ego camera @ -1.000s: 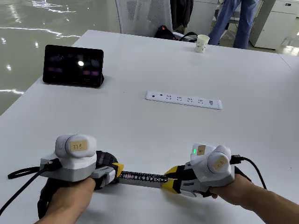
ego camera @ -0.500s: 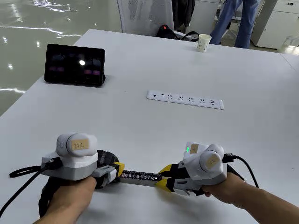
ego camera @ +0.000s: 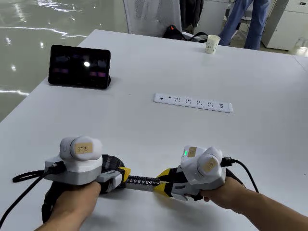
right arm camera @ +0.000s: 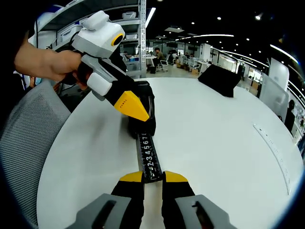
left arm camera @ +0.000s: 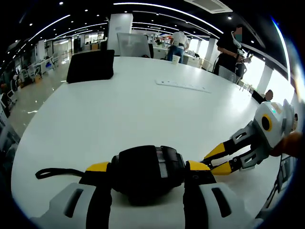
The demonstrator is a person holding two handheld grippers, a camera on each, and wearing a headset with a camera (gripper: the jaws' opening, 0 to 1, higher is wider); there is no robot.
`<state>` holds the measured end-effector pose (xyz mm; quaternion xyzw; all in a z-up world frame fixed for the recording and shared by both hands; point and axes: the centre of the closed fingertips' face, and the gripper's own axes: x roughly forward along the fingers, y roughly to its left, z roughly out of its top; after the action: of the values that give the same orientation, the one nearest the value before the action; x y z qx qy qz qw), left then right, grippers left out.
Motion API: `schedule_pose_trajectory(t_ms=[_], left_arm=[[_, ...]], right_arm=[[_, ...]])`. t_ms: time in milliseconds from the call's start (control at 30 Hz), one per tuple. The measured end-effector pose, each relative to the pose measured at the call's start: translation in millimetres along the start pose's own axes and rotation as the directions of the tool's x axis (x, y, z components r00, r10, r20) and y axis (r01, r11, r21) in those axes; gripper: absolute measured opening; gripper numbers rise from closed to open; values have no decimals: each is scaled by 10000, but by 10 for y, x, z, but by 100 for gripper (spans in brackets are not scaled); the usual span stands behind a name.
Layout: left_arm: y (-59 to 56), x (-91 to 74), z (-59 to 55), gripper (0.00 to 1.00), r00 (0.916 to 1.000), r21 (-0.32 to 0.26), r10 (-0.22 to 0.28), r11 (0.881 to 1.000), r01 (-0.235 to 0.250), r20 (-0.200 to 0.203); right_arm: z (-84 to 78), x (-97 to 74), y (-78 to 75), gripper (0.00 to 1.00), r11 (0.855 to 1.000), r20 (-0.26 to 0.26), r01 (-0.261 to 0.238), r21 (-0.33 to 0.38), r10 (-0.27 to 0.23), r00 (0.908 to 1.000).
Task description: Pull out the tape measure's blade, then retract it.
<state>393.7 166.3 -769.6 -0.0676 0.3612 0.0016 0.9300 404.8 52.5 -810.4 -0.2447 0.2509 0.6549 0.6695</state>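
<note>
Both ends of the tape measure [left arm camera: 147, 171], on the table [ego camera: 159, 130] at the lower centre of the head view, are held: left gripper [ego camera: 121, 174] clamped around the black case [right arm camera: 143, 112], right gripper [right arm camera: 152, 177] pinched tight on the short exposed blade [right arm camera: 147, 155].

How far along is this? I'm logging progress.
Pull-out done: the black numbered blade is out of the black tape measure case. In hand: left gripper clamps the case, right gripper pinches the blade's tip, feeding it back, shorter than a second ago. Left: last stretch.
</note>
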Motion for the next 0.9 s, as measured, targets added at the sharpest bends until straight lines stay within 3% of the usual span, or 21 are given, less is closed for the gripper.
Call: schedule_pose_trajectory(t_ms=[900], left_arm=[[-1, -11, -5, 56, 9999, -15, -118, 9999, 118, -36]], right_arm=[[266, 279, 129, 11, 9998, 228, -196, -73, 197, 9995]])
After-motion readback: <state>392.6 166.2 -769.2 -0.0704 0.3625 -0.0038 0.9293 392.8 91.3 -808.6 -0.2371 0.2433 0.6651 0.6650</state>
